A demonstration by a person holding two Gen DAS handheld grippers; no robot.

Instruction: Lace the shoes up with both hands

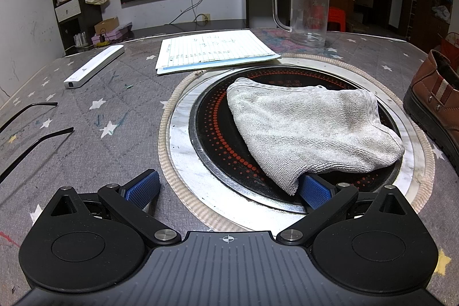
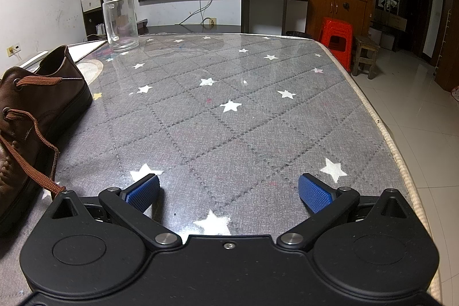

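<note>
Both grippers rest low over the bench [image 2: 258, 111] with fingers spread wide and empty: the left gripper [image 1: 229, 188] by a grey cloth [image 1: 312, 131], the right gripper [image 2: 229, 191] over bare cover. The shoe [image 2: 31, 116] lies left of the right fingers, heel away from them, long axis roughly along theirs, its lace [image 2: 34, 162] trailing loose; in the left view it sits far right.

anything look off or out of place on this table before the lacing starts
Yes. A crumpled grey cloth lies on the round cooktop set into the table, its corner draped over one pad of the open left claw. The brown shoe stands on the tabletop, its lace trailing loose. The right claw is open and holds nothing.
</note>
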